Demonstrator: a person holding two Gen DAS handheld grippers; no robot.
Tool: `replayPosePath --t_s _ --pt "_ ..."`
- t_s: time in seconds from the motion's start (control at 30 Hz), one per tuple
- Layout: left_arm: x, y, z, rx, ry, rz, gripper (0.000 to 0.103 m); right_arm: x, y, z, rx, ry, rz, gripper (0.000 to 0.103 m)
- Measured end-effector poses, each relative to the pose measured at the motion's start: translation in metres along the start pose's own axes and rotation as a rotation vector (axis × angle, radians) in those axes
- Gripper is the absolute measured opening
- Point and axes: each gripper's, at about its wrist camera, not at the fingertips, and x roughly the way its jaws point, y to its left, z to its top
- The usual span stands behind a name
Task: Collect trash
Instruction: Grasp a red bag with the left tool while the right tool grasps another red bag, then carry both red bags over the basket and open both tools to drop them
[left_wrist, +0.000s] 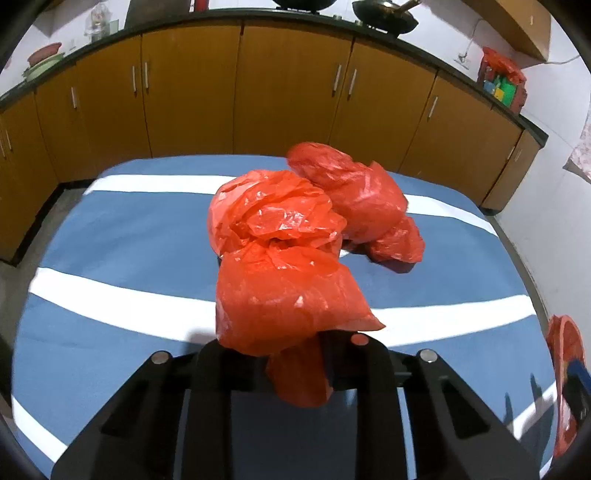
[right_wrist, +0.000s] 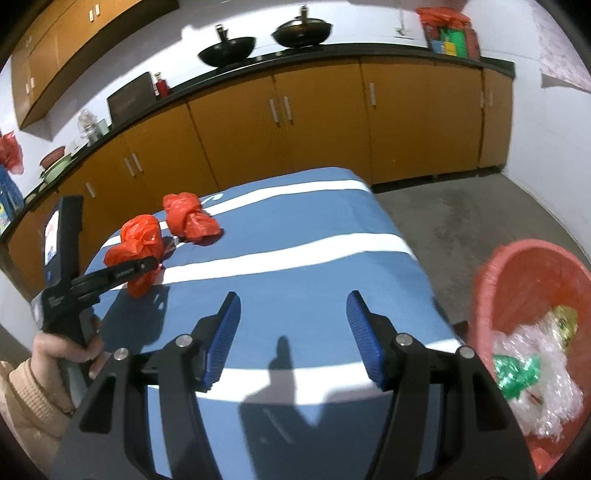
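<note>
My left gripper (left_wrist: 291, 350) is shut on a crumpled red plastic bag (left_wrist: 280, 266) and holds it above the blue-and-white striped table (left_wrist: 110, 236). The same bag (right_wrist: 136, 240) and left gripper (right_wrist: 147, 264) show at the left of the right wrist view. A second knotted red plastic bag (left_wrist: 362, 206) lies on the table behind it, also seen in the right wrist view (right_wrist: 190, 219). My right gripper (right_wrist: 291, 332) is open and empty over the table's near edge. A red basin (right_wrist: 532, 295) holding clear, green and yellow wrappers sits at the right, off the table.
Orange cabinets (right_wrist: 314, 122) under a dark counter run along the back, with woks (right_wrist: 227, 50) on top. Grey floor (right_wrist: 461, 218) lies right of the table. The basin's rim (left_wrist: 565, 369) shows at the right edge of the left wrist view.
</note>
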Motion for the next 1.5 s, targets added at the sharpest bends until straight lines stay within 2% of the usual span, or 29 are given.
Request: replayPosePath --t_s 0.13,0.33,0.57,0.73,0.8,0.83,0.87,0.97,1.13,1.27,1.5 --pt "-0.019 0.027 -0.005 0.007 -0.026 0.010 0.024 0.021 0.025 0.012 -0.031 0.006 0.056 0.059" --pt "-0.038 0.066 -0.005 0.012 -0.067 0.055 0.024 0.075 0.069 0.038 -0.087 0.035 0.127 0.059" --pt "-0.046 0.099 -0.005 -0.007 -0.076 0.078 0.024 0.139 0.108 0.069 -0.170 0.060 0.123 0.071" --pt "-0.043 0.110 -0.005 -0.033 -0.066 0.082 0.024 0.169 0.130 0.088 -0.247 0.083 0.098 0.072" --pt "-0.043 0.113 -0.007 -0.029 -0.064 0.088 0.024 0.177 0.134 0.090 -0.260 0.105 0.100 0.066" --pt "-0.043 0.113 -0.007 -0.029 -0.063 0.091 0.024 0.179 0.135 0.090 -0.269 0.120 0.103 0.050" --pt "-0.043 0.114 -0.008 -0.031 -0.063 0.091 0.024 0.180 0.135 0.089 -0.272 0.130 0.104 0.045" --pt "-0.048 0.113 -0.008 -0.037 -0.062 0.090 0.024 0.170 0.127 0.083 -0.259 0.140 0.120 0.038" --pt "-0.072 0.098 -0.007 -0.018 -0.084 0.079 0.024 0.123 0.098 0.069 -0.184 0.129 0.129 0.037" --pt "-0.094 0.079 -0.007 -0.008 -0.102 0.042 0.024 0.059 0.060 0.057 -0.114 0.089 0.113 0.037" --pt "-0.141 0.004 -0.014 0.090 -0.147 -0.048 0.024 -0.055 -0.004 0.046 -0.023 0.002 0.045 0.037"
